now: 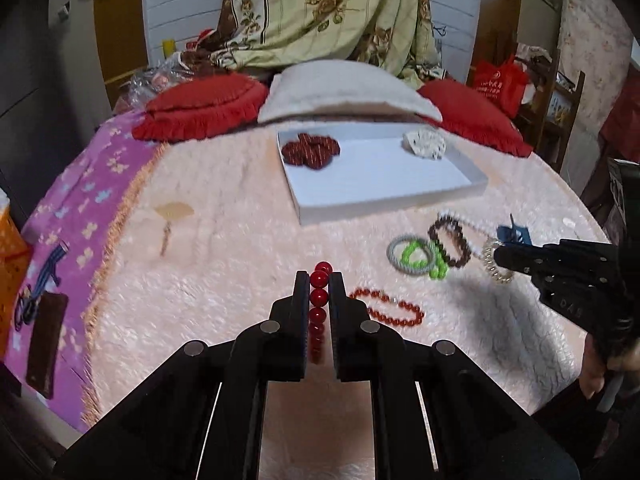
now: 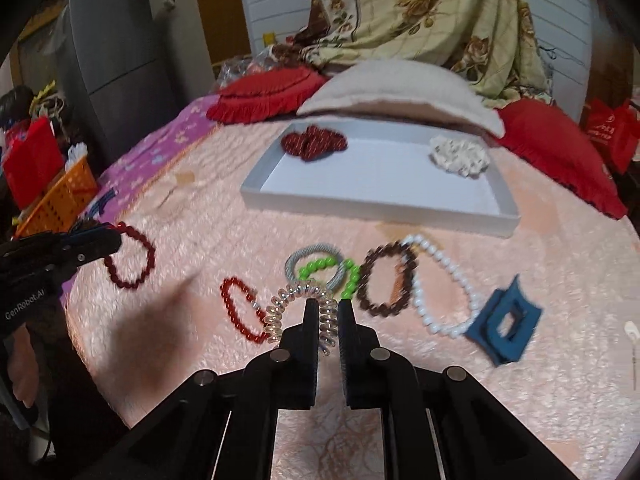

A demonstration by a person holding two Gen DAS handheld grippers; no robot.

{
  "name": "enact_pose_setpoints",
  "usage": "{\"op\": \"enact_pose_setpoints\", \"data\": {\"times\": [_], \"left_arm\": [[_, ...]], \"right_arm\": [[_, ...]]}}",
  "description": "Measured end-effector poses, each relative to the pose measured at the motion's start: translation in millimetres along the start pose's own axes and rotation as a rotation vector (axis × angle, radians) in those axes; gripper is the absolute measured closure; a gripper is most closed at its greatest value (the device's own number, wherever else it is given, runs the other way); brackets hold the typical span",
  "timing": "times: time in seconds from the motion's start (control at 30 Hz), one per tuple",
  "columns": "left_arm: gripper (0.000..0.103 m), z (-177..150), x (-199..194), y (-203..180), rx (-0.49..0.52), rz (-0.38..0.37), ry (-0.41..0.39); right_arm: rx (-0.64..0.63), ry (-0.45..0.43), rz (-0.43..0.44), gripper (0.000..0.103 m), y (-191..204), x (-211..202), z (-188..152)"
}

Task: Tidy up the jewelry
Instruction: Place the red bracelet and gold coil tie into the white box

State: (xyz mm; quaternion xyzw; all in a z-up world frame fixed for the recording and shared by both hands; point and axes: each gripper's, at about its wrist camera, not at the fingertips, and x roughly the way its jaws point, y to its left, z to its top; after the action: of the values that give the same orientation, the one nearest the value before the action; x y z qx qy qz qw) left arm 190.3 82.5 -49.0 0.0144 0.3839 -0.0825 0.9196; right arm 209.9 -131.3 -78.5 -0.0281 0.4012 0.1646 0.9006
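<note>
Jewelry lies scattered over a pink, plush bedspread (image 2: 520,380), with a shallow white rectangular tray (image 2: 376,204) set farther back, in front of a cream pillow (image 2: 400,88) and red frilled cushions (image 2: 264,96); the tray holds a dark red fabric scrunchie (image 2: 314,142) in its left rear corner and a white patterned scrunchie (image 2: 460,156) in its right rear corner; the left gripper (image 1: 320,280) is pinching a bracelet of large glossy red beads (image 1: 319,300), which hangs lifted off the bedspread as a full loop in the right wrist view; the right gripper (image 2: 329,308) is clamped on a clear spiral coil hair tie (image 2: 288,304); just beyond it lie an orange-red small-bead bracelet (image 2: 240,308), a grey elastic hair band (image 2: 316,266) overlapped by a neon green bead bracelet (image 2: 344,276), a dark brown bead bracelet (image 2: 384,276), a white pearl bead bracelet (image 2: 440,284) and, touching the pearls, a blue rectangular hair claw clip (image 2: 506,322).
</note>
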Motion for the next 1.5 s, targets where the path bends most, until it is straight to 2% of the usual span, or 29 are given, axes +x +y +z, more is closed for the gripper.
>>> {"op": "enact_pose_setpoints", "data": {"times": [0.17,0.33,0.5,0.73,0.9,1.07,1.17,1.27,1.33,1.4,1.47,1.5], "left_arm": [[0.095,28,1,9,-0.016,-0.031,-0.007],[0.095,69,24,8,-0.013,-0.040,0.000],[0.095,113,64,0,-0.002,-0.074,0.018],[0.095,156,139,-24,0.029,-0.092,0.102],[0.095,185,188,-41,0.002,-0.173,0.155],[0.095,203,239,-48,-0.040,-0.204,0.205],[0.095,205,264,-46,-0.042,-0.189,0.234],[0.095,207,279,-44,-0.034,-0.155,0.238],[0.095,207,281,-41,-0.038,-0.167,0.235],[0.087,207,283,-39,-0.042,-0.190,0.242],[0.062,208,282,-36,-0.059,-0.207,0.238],[0.058,209,280,-34,-0.071,-0.213,0.226]], "right_arm": [[0.045,-0.025,-0.010,0.095,-25,-11,28],[0.083,-0.022,-0.041,0.095,-55,0,66],[0.133,0.029,-0.043,0.095,-86,38,103],[0.159,0.131,-0.022,0.095,-104,108,136],[0.173,0.177,-0.010,0.095,-110,154,157],[0.204,0.206,-0.027,0.094,-123,187,170],[0.224,0.227,-0.036,0.094,-131,203,175],[0.248,0.243,-0.047,0.094,-139,214,178],[0.269,0.253,-0.063,0.094,-145,220,179],[0.285,0.260,-0.077,0.094,-150,225,178],[0.299,0.262,-0.072,0.092,-154,228,178],[0.302,0.260,-0.066,0.090,-154,227,178]]}}
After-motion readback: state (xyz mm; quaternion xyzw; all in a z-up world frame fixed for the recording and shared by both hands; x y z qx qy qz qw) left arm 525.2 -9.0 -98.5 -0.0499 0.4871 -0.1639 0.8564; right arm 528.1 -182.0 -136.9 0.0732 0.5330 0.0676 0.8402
